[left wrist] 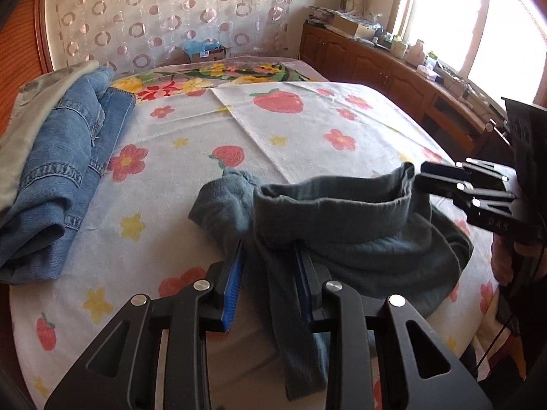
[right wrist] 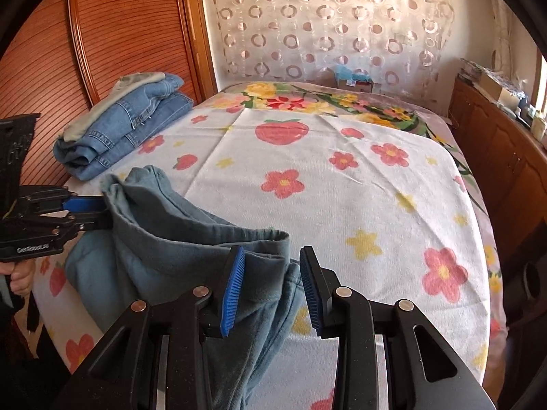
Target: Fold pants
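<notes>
We hold the soft teal-grey cotton pants [left wrist: 359,232] by the waistband, left gripper [left wrist: 270,273] and right gripper [right wrist: 271,283] both clamped on it, apparently spreading them flat on the flowered bedspread [right wrist: 342,188] next.

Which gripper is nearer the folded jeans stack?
Left. The left gripper holds the teal pants on the side towards the folded jeans; the right gripper grips the far end.
</notes>
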A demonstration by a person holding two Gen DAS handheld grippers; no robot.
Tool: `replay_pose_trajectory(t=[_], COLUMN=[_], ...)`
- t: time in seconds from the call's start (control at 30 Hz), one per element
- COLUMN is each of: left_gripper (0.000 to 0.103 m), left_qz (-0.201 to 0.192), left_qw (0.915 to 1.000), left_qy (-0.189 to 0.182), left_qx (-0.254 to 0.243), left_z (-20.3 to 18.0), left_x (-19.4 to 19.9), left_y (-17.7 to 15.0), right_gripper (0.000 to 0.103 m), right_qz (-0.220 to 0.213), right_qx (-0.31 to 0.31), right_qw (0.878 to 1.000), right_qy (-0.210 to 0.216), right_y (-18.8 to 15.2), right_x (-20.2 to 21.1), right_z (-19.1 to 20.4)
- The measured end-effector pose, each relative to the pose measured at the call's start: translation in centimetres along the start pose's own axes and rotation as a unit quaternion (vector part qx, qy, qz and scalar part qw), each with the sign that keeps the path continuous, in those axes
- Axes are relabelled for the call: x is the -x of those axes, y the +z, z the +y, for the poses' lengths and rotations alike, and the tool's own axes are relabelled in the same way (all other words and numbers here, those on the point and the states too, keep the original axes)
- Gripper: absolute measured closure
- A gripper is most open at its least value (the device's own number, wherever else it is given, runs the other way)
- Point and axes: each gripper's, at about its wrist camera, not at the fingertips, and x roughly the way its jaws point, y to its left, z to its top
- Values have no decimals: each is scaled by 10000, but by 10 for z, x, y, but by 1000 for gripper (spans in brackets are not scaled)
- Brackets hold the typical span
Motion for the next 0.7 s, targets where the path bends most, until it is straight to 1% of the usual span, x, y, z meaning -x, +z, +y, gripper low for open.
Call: replay_pose_trajectory(t=[0.07,0.17,0.2,0.23,0.27,0.33,0.43,0.57,0.63,0.7], left_gripper=[73,73,73,73,73,73,73,73,73,73], left_qz=[-38,-30,-13,-9,-7,-24,-65,-83,-88,-101], left_qw=[10000,10000,10000,10000,10000,10000,9999,9997,9996,9997], left_qy=[-9,-5,14,30,38,47,117,169,183,145], left_qx=[-3,-6,0,9,20,53,92,179,177,165], left_z=[0,-1,-1,-1,0,2,4,8,8,7], left_x=[-2,-4,-5,-6,-6,-5,-4,-5,-4,-2], left_y=[3,5,5,5,5,3,3,3,3,2], right_gripper=[68,68,70,84,91,98,99,99,99,99], right_qz=[35,98,137,154,160,142,-87,-383,-304,-79], right_qx=[27,46,18,-33,-100,-211,-279,-276,-292,-306], right_qw=[9998,9995,9993,9992,9990,9986,9986,9988,9991,9995], right_qy=[169,296,336,370,402,462,438,160,52,89], right_y=[0,2,3,4,5,9,17,27,26,22], right_x=[-1,-6,-7,-9,-10,-10,-5,-2,-10,-21], right_z=[2,0,-3,-7,-10,-16,-20,-21,-21,-19])
